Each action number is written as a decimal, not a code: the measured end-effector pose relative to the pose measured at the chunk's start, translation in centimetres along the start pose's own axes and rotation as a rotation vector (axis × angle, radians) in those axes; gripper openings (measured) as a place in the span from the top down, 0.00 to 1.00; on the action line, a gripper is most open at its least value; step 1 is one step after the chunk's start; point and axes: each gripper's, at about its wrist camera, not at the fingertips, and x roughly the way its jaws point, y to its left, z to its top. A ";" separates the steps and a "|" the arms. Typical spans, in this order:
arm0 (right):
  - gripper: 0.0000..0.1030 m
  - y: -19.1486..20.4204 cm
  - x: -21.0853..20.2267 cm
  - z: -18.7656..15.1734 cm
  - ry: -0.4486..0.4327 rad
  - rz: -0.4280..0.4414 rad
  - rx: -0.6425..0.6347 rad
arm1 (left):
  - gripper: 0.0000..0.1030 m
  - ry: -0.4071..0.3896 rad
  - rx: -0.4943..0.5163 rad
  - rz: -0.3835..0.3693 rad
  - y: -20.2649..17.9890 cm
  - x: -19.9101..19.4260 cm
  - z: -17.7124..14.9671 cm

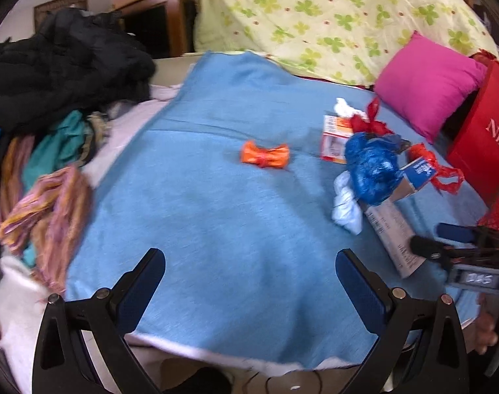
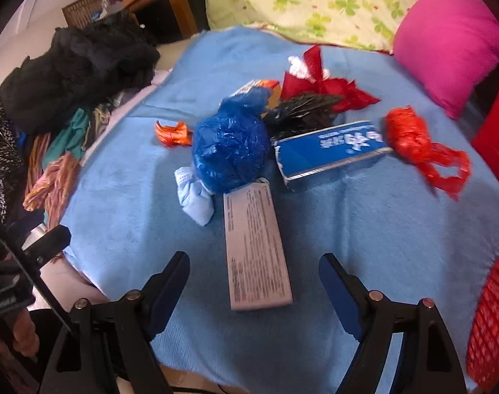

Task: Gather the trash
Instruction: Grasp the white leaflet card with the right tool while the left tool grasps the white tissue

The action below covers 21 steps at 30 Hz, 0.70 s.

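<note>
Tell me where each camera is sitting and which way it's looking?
Left wrist view: it sits on the left gripper, looking down and forward over the blue blanket toward the orange wrapper; its open fingers show, and the right gripper pokes in at the right edge.
Right wrist view: it sits on the right gripper, aimed at the long grey box; its open fingers show, with a hand at lower left.
Both share the blue plastic bag, blue box and pink pillow.
</note>
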 end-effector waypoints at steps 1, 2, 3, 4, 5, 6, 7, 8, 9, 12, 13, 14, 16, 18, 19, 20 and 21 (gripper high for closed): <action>0.21 0.0 0.7 0.2 0.012 -0.006 -0.002 | 0.00 0.003 0.008 -0.020 -0.3 0.6 0.4; 0.24 -0.1 1.5 0.3 0.033 -0.015 -0.007 | 0.00 -0.002 0.013 -0.044 -0.6 1.1 0.8; 0.30 -0.2 2.1 0.4 0.054 -0.016 -0.010 | 0.00 -0.007 0.017 -0.061 -0.8 1.6 1.1; 0.34 -0.4 3.0 0.3 0.084 -0.008 -0.006 | 0.01 -0.008 0.021 -0.084 -1.1 2.1 1.5; 0.43 -0.6 3.6 0.2 0.102 -0.007 -0.004 | 0.02 -0.004 0.025 -0.110 -1.4 2.7 1.8; 0.46 -0.6 3.8 0.1 0.107 -0.010 -0.007 | 0.06 0.002 0.029 -0.129 -1.7 3.2 2.1; 0.48 -0.7 3.9 0.0 0.101 -0.018 -0.015 | 0.11 0.010 0.031 -0.150 -2.0 3.6 2.3; 0.51 -0.8 3.9 0.1 0.092 -0.021 -0.019 | 0.13 0.024 0.035 -0.181 -2.5 4.3 2.7; 0.51 -1.0 3.7 0.0 0.086 -0.012 -0.015 | 0.19 0.035 0.040 -0.198 -2.7 4.7 2.9; 0.51 -1.5 2.9 -0.6 0.083 -0.010 -0.011 | 0.24 0.073 0.079 -0.237 -4.2 6.3 3.4; 0.51 -1.8 2.4 -0.8 0.079 -0.013 -0.010 | 0.25 0.088 0.086 -0.247 -4.6 6.8 3.5; 0.52 -2.2 1.8 -1.1 0.074 -0.015 -0.004 | 0.27 0.106 0.090 -0.258 -5.0 7.4 3.5; 0.52 -3.2 1.0 -1.5 0.068 -0.007 0.021 | 0.36 0.137 0.112 -0.267 -5.8 8.4 3.5; 0.52 -3.9 -0.2 -2.1 0.059 0.004 0.042 | 0.46 0.165 0.139 -0.259 -6.7 9.3 3.2; 0.52 -4.3 -1.0 -2.3 0.049 0.007 0.050 | 0.55 0.183 0.145 -0.258 -6.9 9.9 3.1; 0.52 -4.8 -1.8 -2.5 0.034 0.009 0.058 | 0.59 0.202 0.148 -0.263 -7.1 10.4 3.1; 0.52 -4.9 -2.1 -2.5 0.024 0.012 0.063 | 0.64 0.212 0.146 -0.271 -7.3 10.9 3.1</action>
